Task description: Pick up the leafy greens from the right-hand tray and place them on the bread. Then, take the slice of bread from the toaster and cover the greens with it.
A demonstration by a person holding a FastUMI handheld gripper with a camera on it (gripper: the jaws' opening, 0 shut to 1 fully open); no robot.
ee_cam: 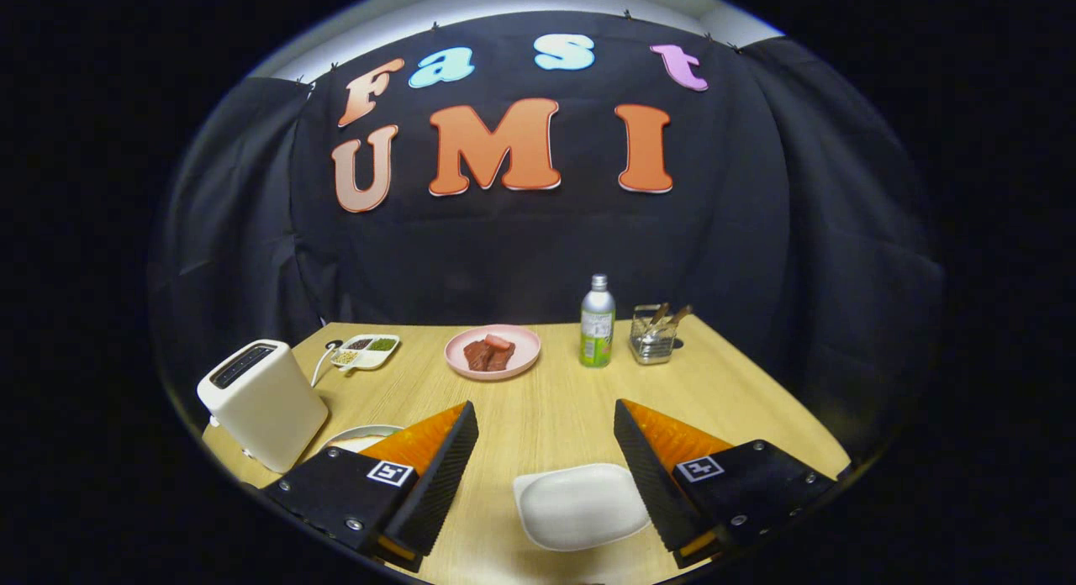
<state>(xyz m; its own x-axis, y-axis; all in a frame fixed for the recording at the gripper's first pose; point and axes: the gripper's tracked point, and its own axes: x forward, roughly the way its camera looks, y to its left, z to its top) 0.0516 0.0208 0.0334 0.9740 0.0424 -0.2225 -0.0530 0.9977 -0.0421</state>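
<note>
Gripper with fingers spread wide, holding nothing, above the white tray lying between them, its greens indistinct; such leaves are probably light, limp, tear-prone, best pinched gently mid-bunch.

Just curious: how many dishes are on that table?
4: pink plate mid-back, divided dish behind the toaster, white tray between the open claw's fingers, plate rim beside the toaster.
</note>
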